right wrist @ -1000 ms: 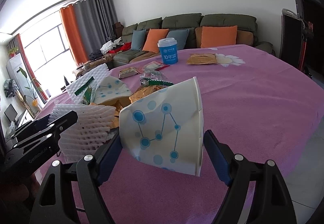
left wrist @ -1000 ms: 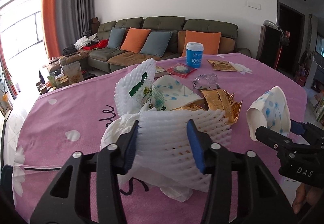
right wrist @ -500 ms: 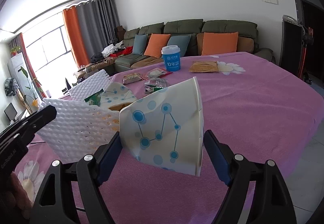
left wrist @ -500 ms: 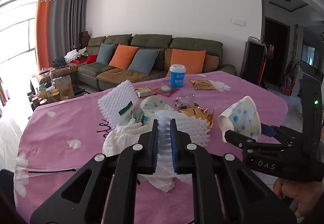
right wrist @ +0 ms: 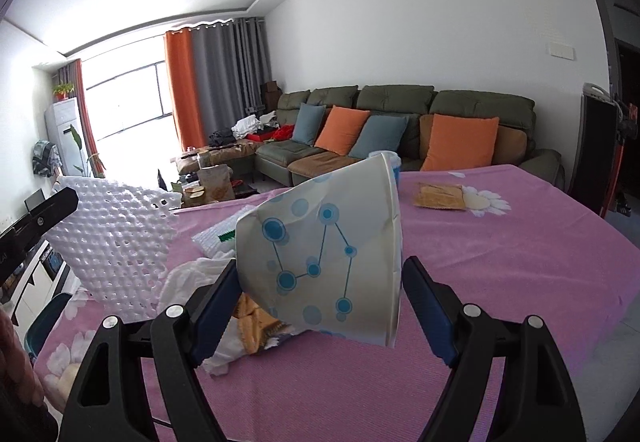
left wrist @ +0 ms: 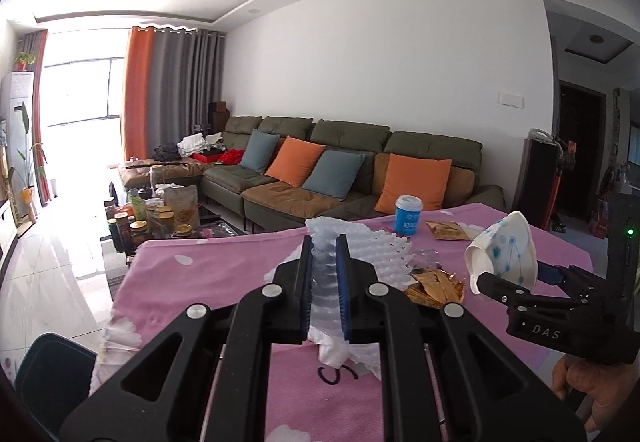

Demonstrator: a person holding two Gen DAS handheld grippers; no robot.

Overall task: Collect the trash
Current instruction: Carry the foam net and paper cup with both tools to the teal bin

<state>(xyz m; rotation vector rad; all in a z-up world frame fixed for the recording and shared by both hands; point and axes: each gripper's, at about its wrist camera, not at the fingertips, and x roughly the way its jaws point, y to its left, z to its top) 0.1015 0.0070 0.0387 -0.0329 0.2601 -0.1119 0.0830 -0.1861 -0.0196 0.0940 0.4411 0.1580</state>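
My left gripper is shut on a white foam net, squeezed thin between its blue pads and lifted above the pink table. From the right wrist view the net hangs at the left under the left gripper. A crushed white paper cup with blue dots lies sideways in my right gripper, whose wide-set pads grip its base and rim. In the left wrist view the cup and the right gripper are raised at the right.
On the pink tablecloth remain gold wrappers, crumpled white paper, a second foam net with a green label, a brown packet and a blue lidded cup. A dark chair stands lower left.
The left gripper closed on the foam net and lifted it up and away from the pile. The right gripper rose a little, still carrying the paper cup.
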